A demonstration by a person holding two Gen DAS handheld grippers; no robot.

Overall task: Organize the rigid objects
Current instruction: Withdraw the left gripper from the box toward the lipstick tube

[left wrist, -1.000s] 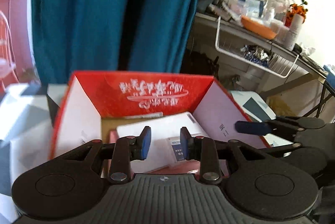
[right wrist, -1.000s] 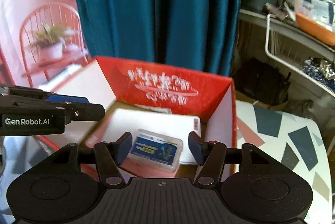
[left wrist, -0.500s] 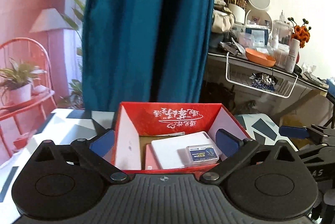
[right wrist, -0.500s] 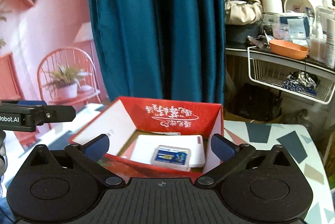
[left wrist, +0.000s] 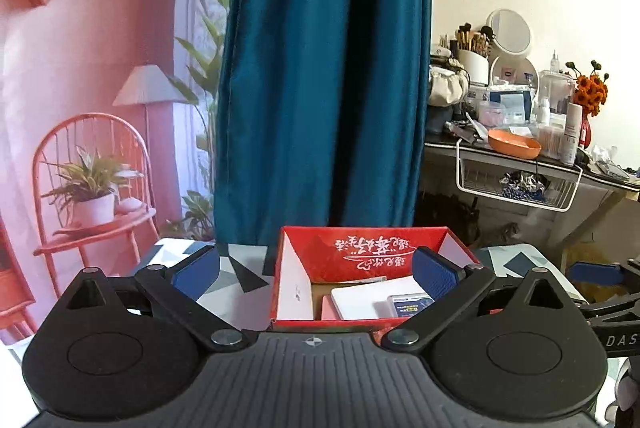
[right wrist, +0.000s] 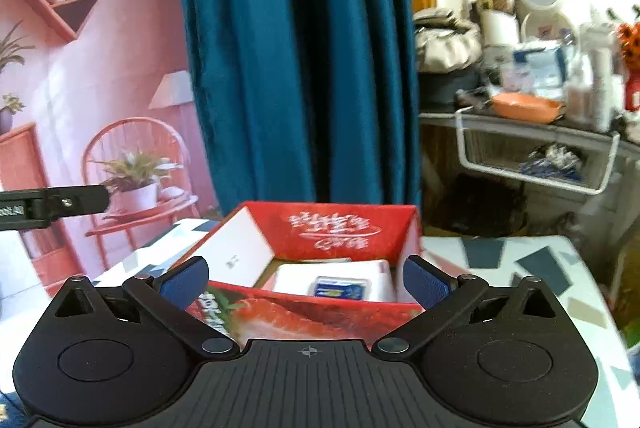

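The left gripper [left wrist: 316,270] has its jaws spread wide with nothing between the pads; they have just been opening. The right gripper [right wrist: 306,284] is the same, jaws far apart and empty, just opened.

The red box [left wrist: 362,248] sits open on the patterned surface [left wrist: 240,272], its far wall close to the blue curtain [left wrist: 324,67]. Inside lies a white card [left wrist: 360,302] flat on the bottom, with a small clear case [left wrist: 410,304] with a blue label resting on top of it. In the right wrist view the case [right wrist: 340,287] lies near the middle of the box [right wrist: 328,232], clear of all four walls.

Both grippers hang back from the box's near edge, above and in front of it. Bare surface shows to the left of the box and more to its right [right wrist: 520,264], up to the surface's right edge. Beyond that edge stands a cluttered shelf [left wrist: 520,155] with a wire basket [left wrist: 516,187] hung under it.
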